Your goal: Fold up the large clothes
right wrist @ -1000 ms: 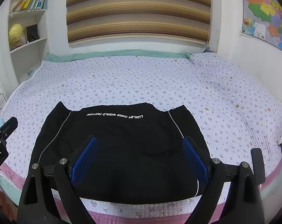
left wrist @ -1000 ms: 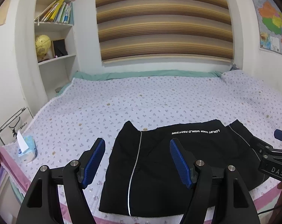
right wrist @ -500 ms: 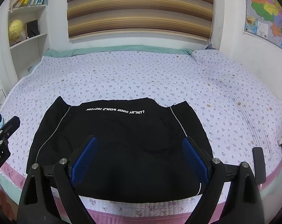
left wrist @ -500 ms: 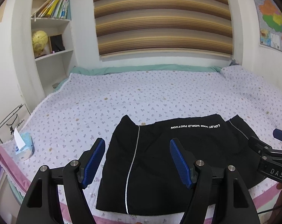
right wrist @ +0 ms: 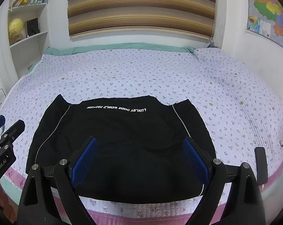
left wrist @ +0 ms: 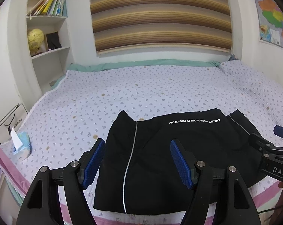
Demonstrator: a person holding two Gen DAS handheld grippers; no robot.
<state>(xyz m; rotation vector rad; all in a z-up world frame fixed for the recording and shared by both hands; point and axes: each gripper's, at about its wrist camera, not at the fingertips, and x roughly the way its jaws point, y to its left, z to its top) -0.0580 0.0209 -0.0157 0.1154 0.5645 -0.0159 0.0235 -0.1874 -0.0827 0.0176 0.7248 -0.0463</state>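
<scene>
Right now your black garment lies flat at the lower centre of both frames, near the bed's front edge, its white lettering along the far hem. Your left gripper hovers above the garment's left part, blue pads well apart and gripping nothing. Your right gripper hangs over its middle, equally wide and empty. At far left a tissue pack rests on the bed

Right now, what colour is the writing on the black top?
White, on the black top; the writing shows best in the right wrist view.
</scene>
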